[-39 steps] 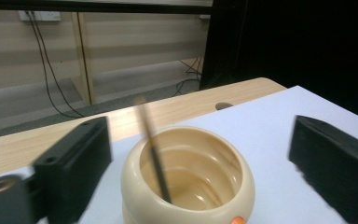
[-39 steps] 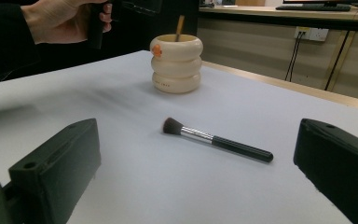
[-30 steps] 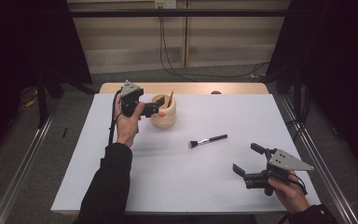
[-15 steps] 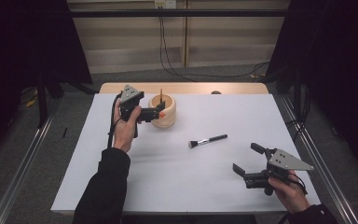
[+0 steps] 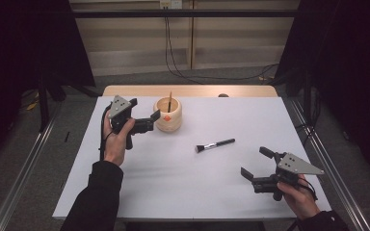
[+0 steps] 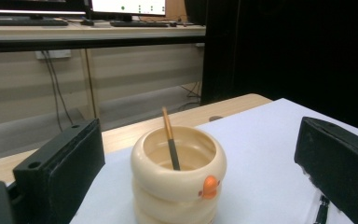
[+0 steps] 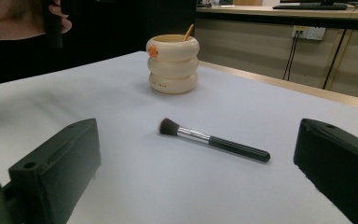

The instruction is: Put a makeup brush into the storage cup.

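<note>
Cream ringed cup [image 6: 178, 179] between wide-open left gripper [image 6: 191, 186] jaws, untouched.

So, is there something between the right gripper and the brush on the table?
Nothing visible does. The makeup brush lies alone on the white table, straight ahead of the open right gripper. The ringed cup stands well beyond it.

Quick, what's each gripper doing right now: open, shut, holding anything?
Left gripper: open, holding nothing, jaws on either side of the cream holder.
Right gripper: open, holding nothing, aimed at the brush on the table.
</note>
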Tool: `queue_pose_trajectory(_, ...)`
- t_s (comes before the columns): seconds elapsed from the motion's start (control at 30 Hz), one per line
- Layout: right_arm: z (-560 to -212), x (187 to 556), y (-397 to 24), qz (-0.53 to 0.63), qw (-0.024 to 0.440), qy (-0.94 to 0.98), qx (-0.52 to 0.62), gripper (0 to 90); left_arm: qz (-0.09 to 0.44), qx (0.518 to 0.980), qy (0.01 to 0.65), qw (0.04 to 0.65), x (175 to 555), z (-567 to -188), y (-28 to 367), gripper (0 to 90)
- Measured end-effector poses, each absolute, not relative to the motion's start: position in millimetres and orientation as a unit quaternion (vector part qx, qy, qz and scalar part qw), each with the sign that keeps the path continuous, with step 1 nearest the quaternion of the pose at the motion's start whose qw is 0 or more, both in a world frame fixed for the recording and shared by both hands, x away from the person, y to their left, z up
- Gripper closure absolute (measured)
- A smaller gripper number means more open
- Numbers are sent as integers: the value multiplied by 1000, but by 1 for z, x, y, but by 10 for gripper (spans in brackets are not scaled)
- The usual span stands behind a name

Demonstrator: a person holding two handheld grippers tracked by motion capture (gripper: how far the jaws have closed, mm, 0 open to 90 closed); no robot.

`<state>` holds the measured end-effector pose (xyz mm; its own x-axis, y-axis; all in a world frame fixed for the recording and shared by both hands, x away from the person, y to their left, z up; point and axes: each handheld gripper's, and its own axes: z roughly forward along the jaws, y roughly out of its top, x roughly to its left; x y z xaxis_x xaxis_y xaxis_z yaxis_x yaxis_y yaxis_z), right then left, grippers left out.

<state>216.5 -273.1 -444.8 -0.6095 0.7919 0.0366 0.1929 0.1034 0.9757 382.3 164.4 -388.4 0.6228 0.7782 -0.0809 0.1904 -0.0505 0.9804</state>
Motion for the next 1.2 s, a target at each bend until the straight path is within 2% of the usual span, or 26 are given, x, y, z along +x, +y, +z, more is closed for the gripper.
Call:
queue_pose_trajectory(0.23, -445, 217, -273, 568, 266, 691, 359, 2, 247, 673, 355, 600, 366, -386, 175, 14)
queue_pose_trajectory(0.43, -445, 217, -273, 568, 267, 691, 359, 2, 273, 673, 336, 600, 349, -387, 181, 13)
queue_pose_trajectory(0.53, -445, 217, -273, 569, 266, 692, 356, 1, 263, 669, 328, 613, 341, -388, 184, 12)
queue_pose_trajectory(0.9, -445, 217, -274, 570, 266, 691, 357, 1, 249, 688, 324, 600, 316, -396, 186, 10)
queue_pose_trajectory(1.2, -445, 217, -273, 569, 267, 691, 358, 2, 246, 668, 328, 621, 293, -401, 195, 11)
